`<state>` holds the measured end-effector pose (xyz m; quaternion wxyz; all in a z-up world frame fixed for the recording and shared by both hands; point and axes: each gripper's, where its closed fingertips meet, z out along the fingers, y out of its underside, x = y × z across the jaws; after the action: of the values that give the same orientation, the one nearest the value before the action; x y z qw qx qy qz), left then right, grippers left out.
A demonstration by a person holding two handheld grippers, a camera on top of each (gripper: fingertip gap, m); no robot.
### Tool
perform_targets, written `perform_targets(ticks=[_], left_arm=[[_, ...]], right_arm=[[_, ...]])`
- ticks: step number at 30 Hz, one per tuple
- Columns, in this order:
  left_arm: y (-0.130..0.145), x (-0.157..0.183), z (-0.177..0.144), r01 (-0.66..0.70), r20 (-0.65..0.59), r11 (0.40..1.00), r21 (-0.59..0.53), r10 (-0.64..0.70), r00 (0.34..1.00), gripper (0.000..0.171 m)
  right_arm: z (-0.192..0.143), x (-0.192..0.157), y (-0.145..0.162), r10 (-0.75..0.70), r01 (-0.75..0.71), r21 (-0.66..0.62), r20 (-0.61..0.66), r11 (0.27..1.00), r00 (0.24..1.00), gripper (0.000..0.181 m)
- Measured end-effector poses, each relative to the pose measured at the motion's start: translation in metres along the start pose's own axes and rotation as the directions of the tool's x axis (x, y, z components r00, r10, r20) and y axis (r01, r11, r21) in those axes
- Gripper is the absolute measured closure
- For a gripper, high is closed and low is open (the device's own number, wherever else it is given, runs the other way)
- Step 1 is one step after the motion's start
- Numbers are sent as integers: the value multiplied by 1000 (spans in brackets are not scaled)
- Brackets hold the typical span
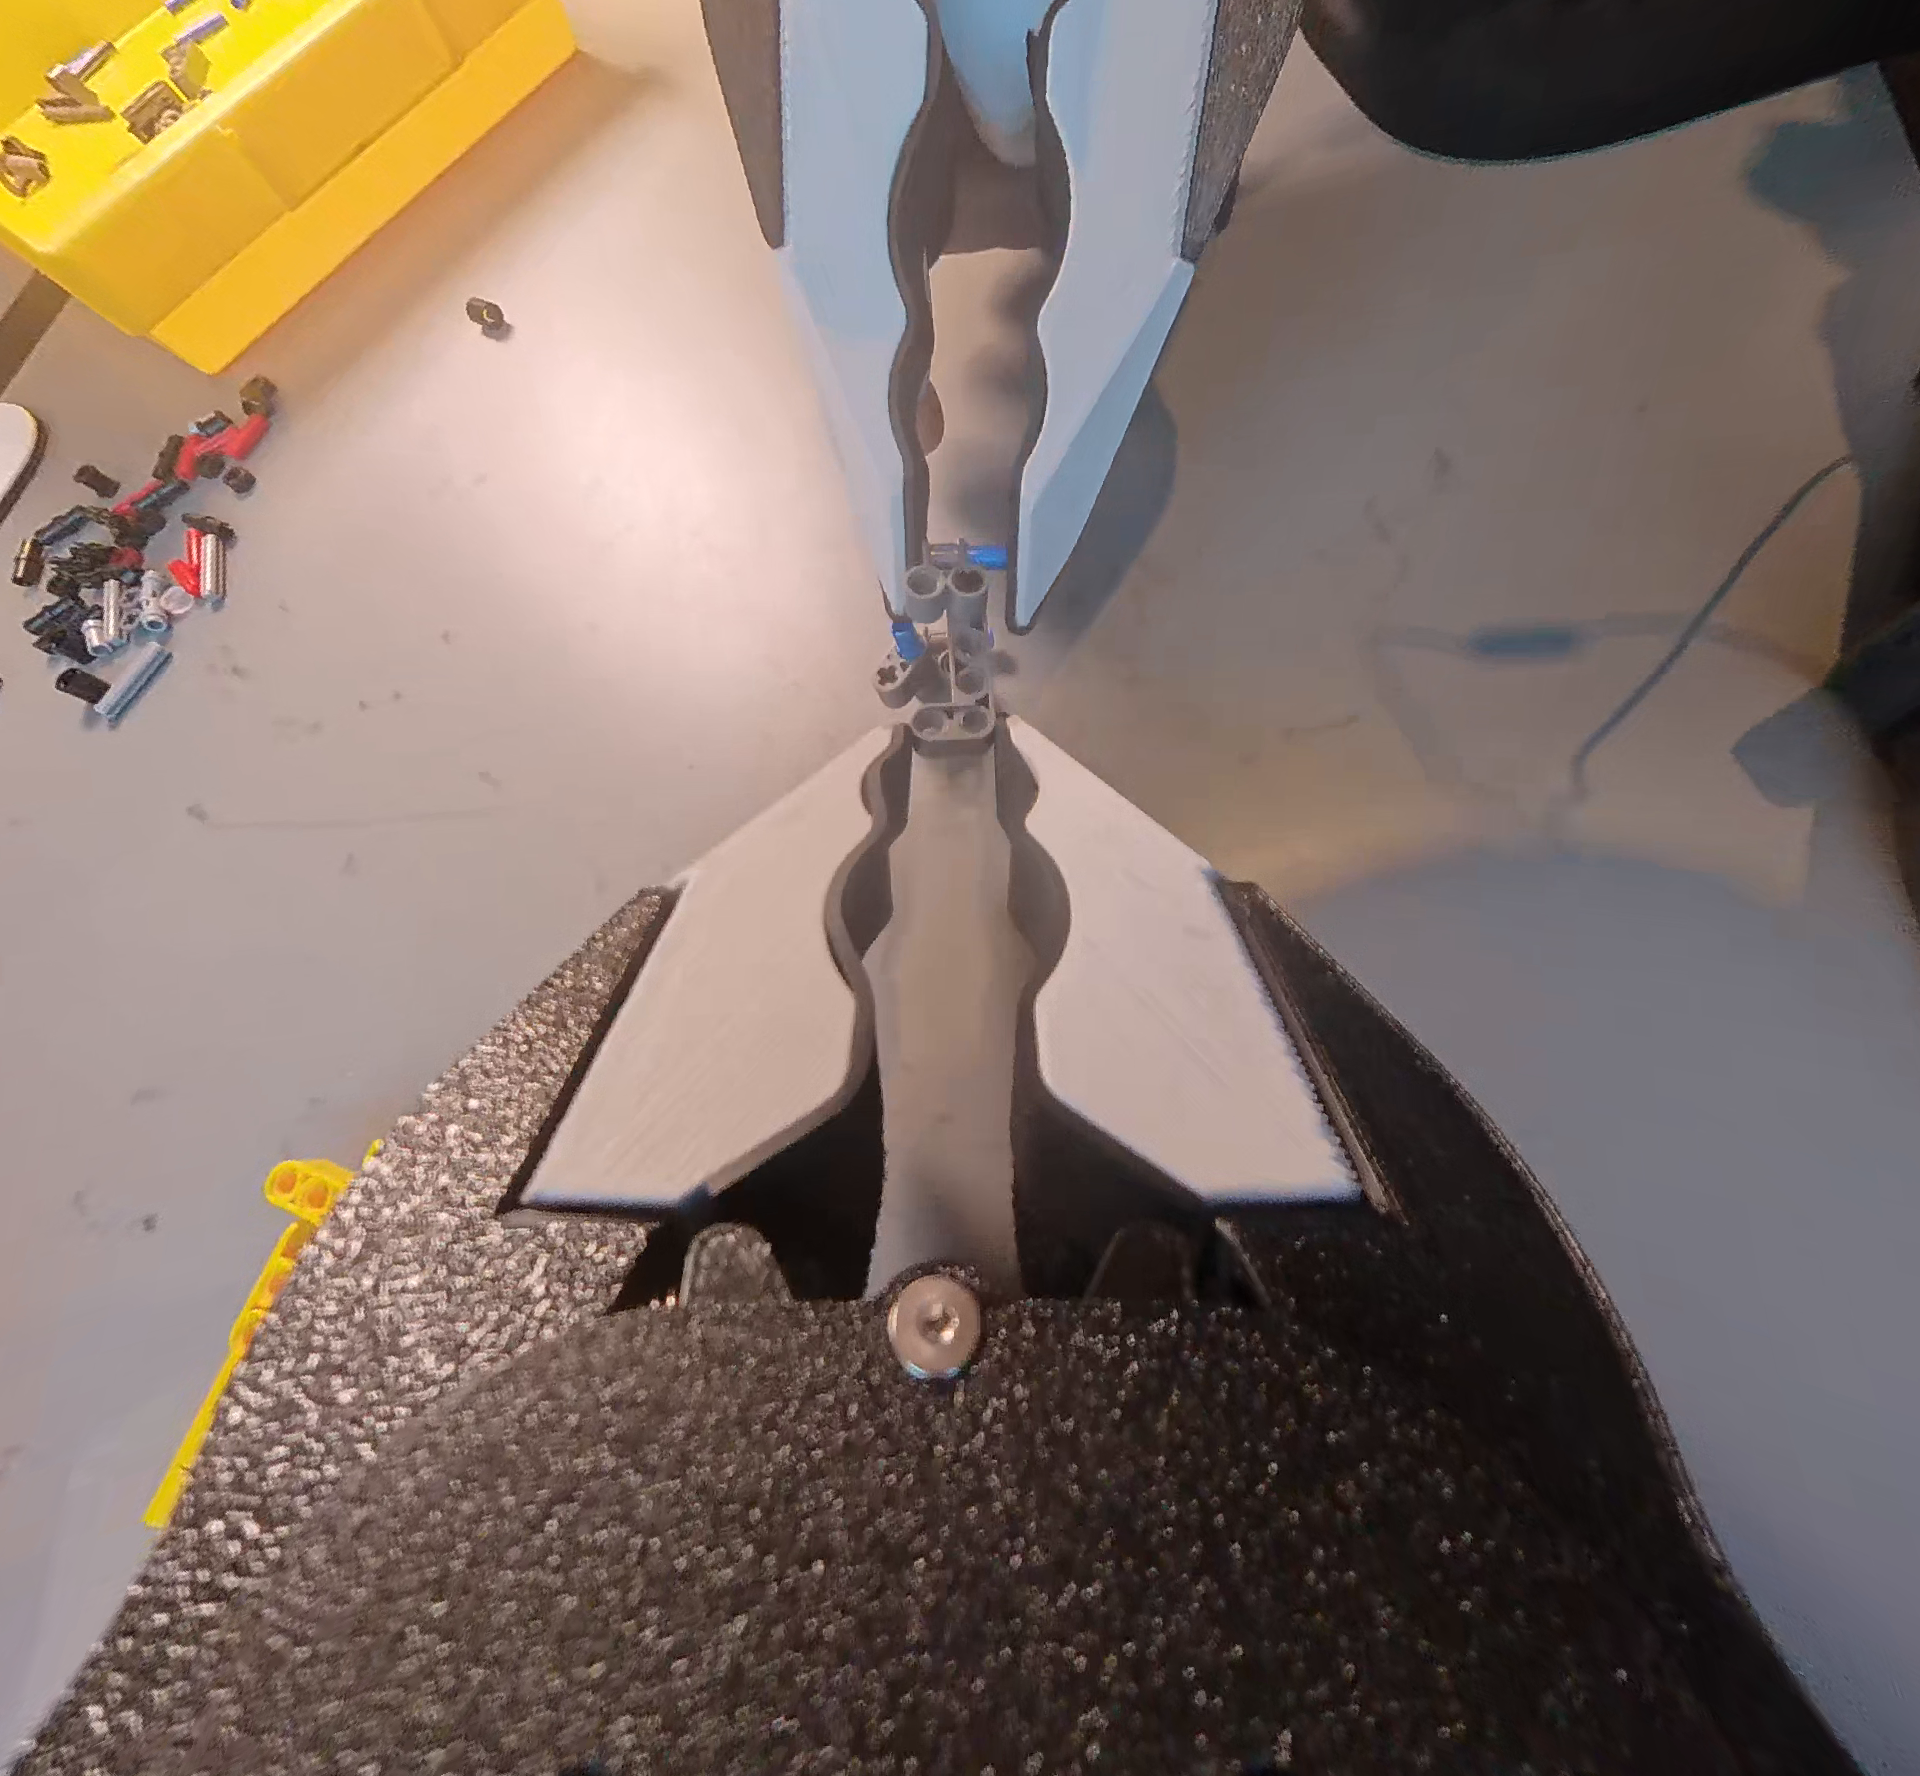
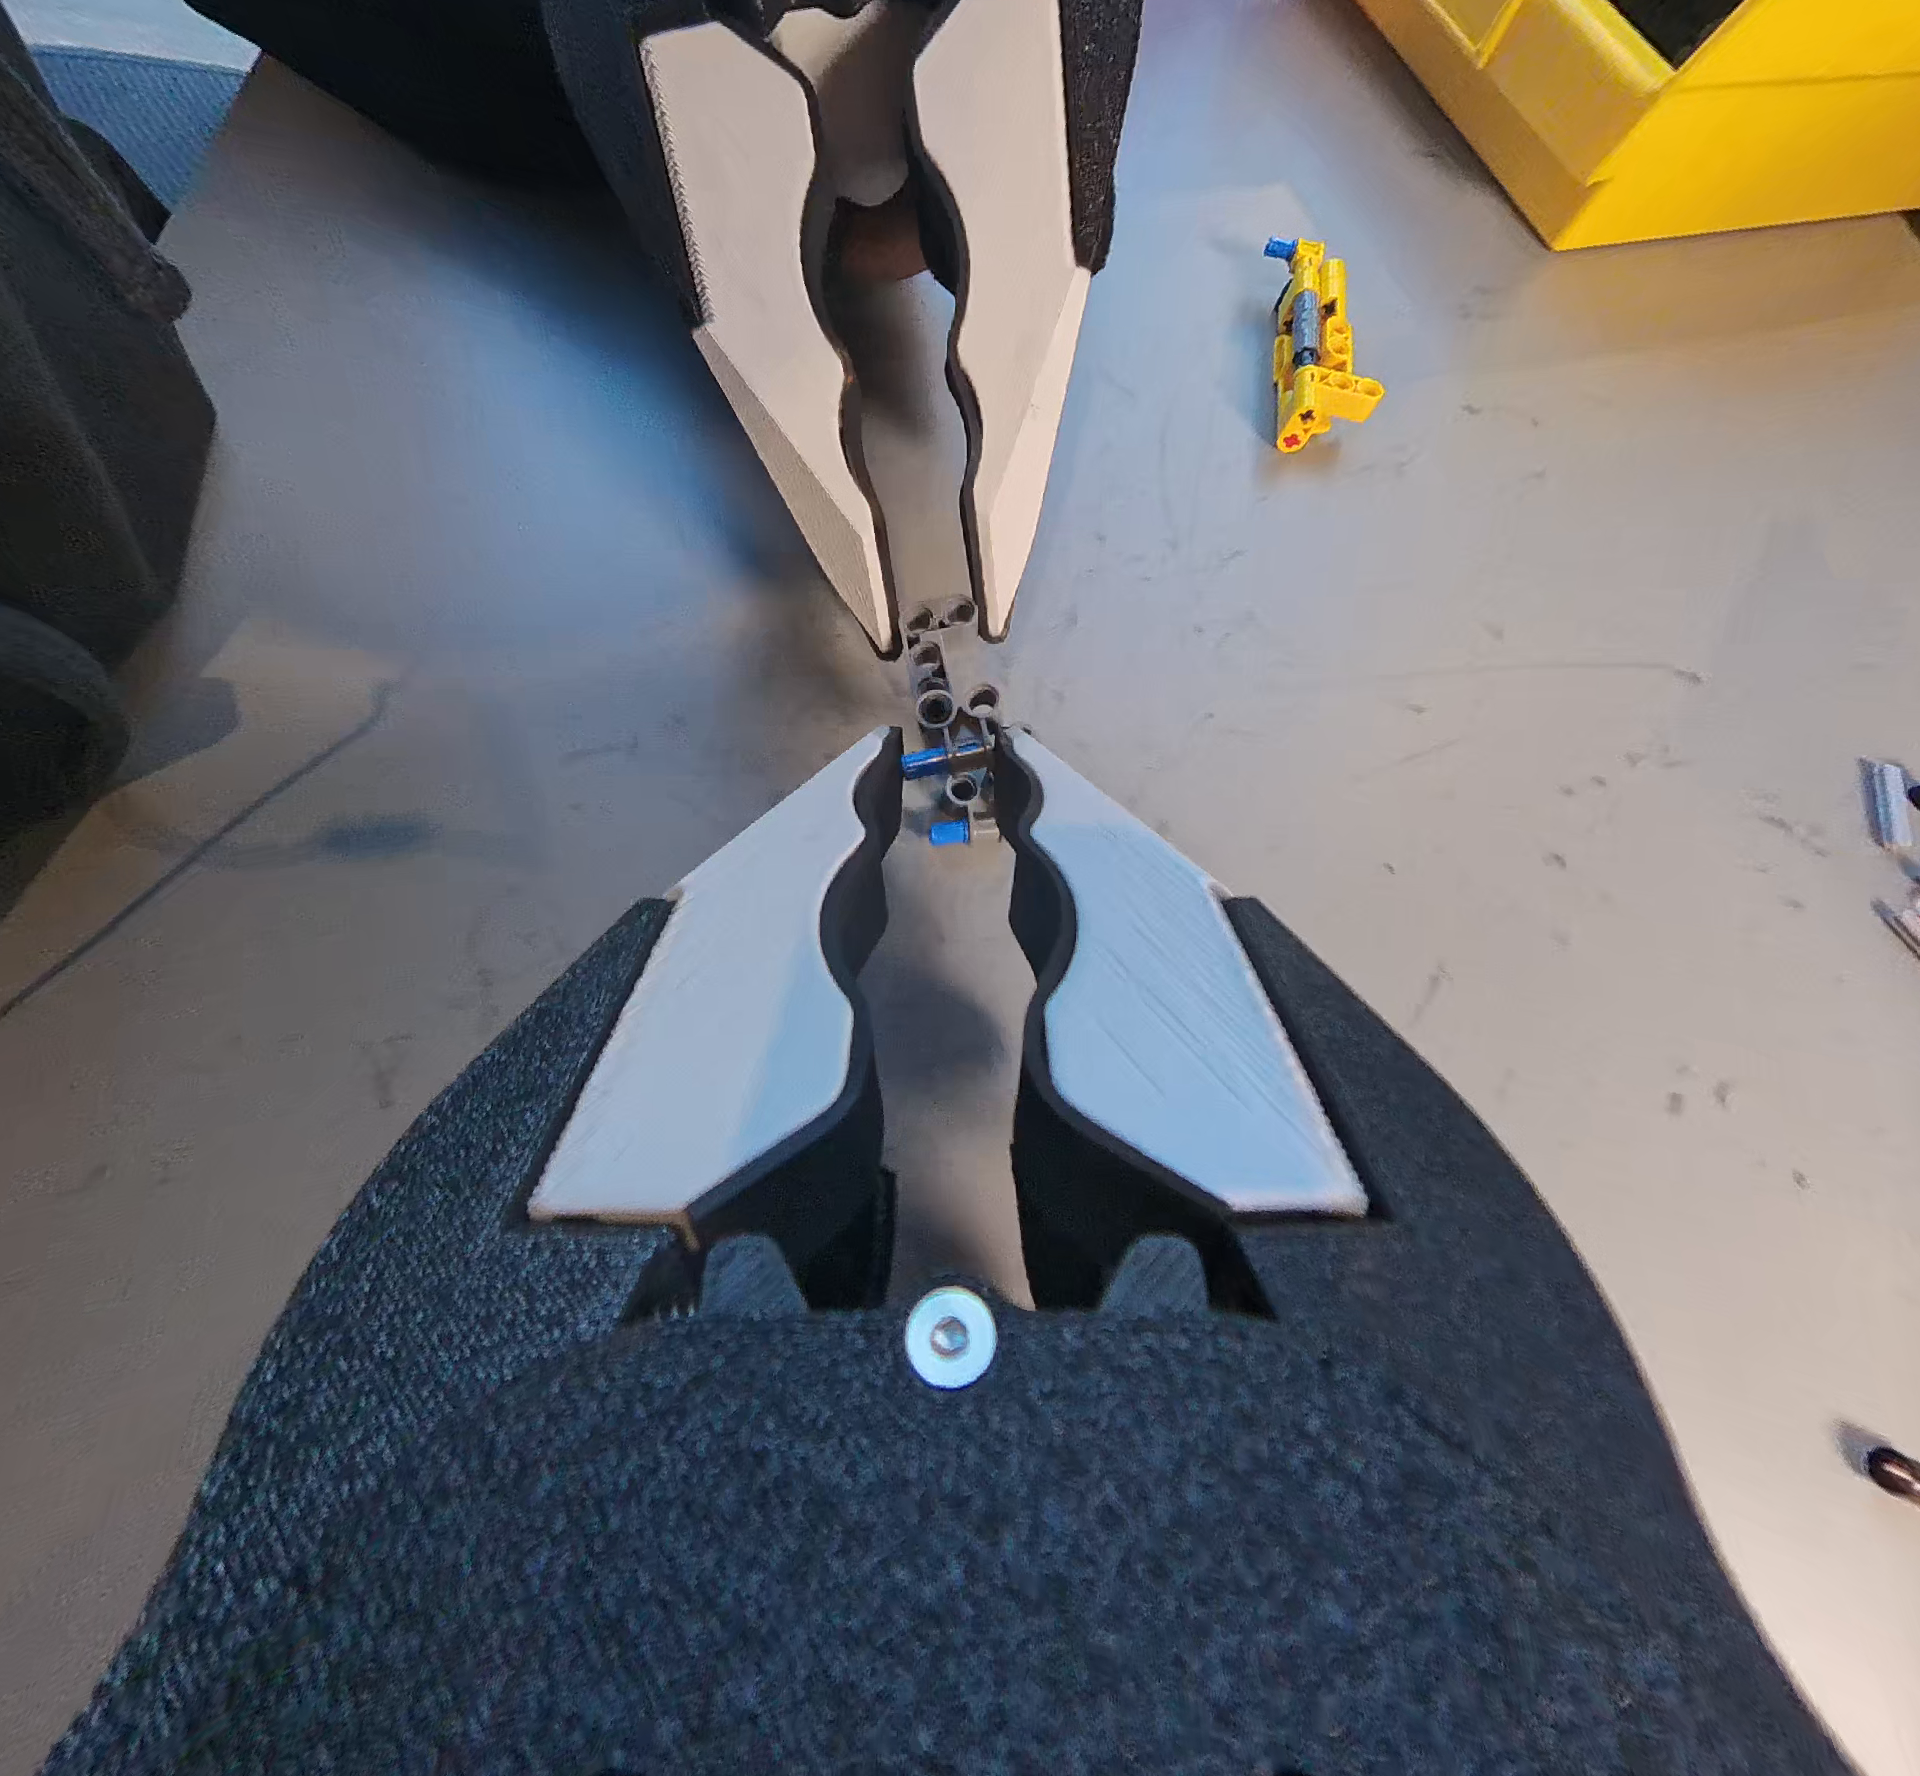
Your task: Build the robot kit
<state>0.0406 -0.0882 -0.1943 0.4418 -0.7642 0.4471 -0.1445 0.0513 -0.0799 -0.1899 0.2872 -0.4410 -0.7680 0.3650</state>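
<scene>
On the far left of the left wrist view, a yellow bin holds small blue and dark pieces. Below it a pile of loose pieces, black, red and grey, lies spread on the counter, and one small black piece sits apart from the pile. None of these is joined to anything.

In the middle the two grippers meet tip to tip, each holding one end of the grey assembly. This is a little cluster of holed beams with blue pins in it, held just above the counter. The left gripper has its jaws drawn narrow on the end beam. The right gripper comes from the opposite side, its jaws also narrow and closed on the end with the blue pins.

The right wrist view shows that grip better: a blue pin lies crosswise between the tips of the right gripper. Further right, and only in this view, a finished-looking yellow sub-assembly lies alone. Beyond it are a second bin with dark wheels in it and some metal rods at the edge.
</scene>
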Motion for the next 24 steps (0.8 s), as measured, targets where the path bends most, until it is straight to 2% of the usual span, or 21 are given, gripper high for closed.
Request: perform_targets(ticks=[5, 10, 17, 24], left_arm=[[1, -1, -1, 6, -4, 1000, -3, -6, 1000, 157], [2, -1, 0, 3, -1, 1000, -6, -3, 1000, 157], [1, -1, -1, 9, -9, 1000, -1, -9, 1000, 157], [0, 4, -1, 25, -45, 1000, -1, -25, 999, 157]], right_arm=[[-5, 3, -2, 16, -16, 10, 0, 1000, 1000, 159], [2, 2, 8, 29, -28, -49, 8, 998, 1000, 151], [12, -1, 7, 22, -18, -74, 44, 997, 999, 160], [11, -5, 6, 11, -7, -67, 59, 998, 998, 160]])
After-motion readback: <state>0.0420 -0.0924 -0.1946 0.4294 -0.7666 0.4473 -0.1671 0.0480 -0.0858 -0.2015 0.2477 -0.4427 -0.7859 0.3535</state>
